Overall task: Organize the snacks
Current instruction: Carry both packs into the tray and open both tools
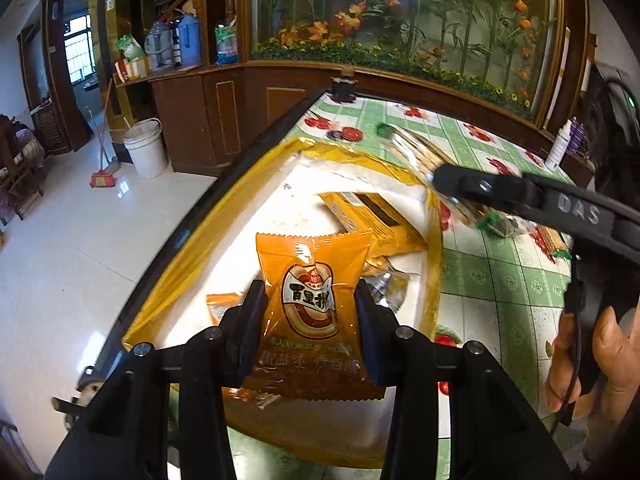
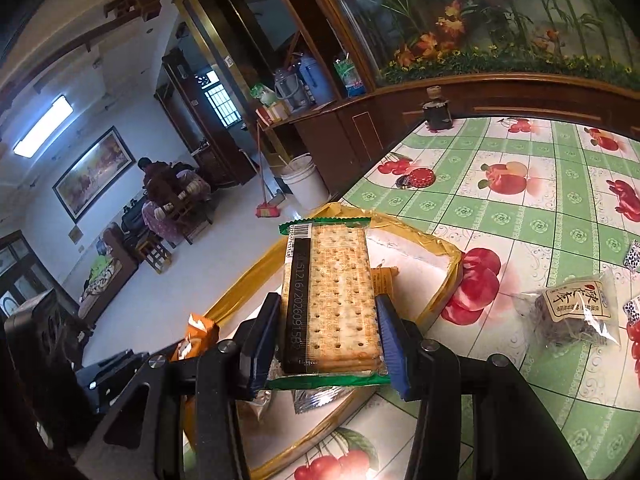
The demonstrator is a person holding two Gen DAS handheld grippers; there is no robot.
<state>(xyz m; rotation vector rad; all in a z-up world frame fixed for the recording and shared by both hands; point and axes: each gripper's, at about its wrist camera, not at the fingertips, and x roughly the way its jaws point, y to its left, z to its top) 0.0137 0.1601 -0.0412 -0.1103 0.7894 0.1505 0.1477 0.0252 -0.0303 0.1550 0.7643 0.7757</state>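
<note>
My left gripper (image 1: 310,312) is shut on an orange snack packet (image 1: 312,276) and holds it above the white box (image 1: 304,184) with yellow-taped rim. In the box lie a yellow carton (image 1: 372,216) and small wrapped snacks. My right gripper (image 2: 326,344) is shut on a clear cracker pack (image 2: 332,292) with green ends, held over the same box (image 2: 412,252). In the left wrist view the right gripper (image 1: 440,184) holds the cracker pack (image 1: 416,152) above the box's far right corner. The orange packet (image 2: 198,336) shows at the left in the right wrist view.
The table (image 2: 540,216) has a green checked cloth with fruit print. A clear bag of dark snacks (image 2: 576,312) lies at its right. A round red tin (image 2: 420,178) and a dark jar (image 2: 436,112) stand farther back. A white bucket (image 1: 146,148) and a broom stand on the floor.
</note>
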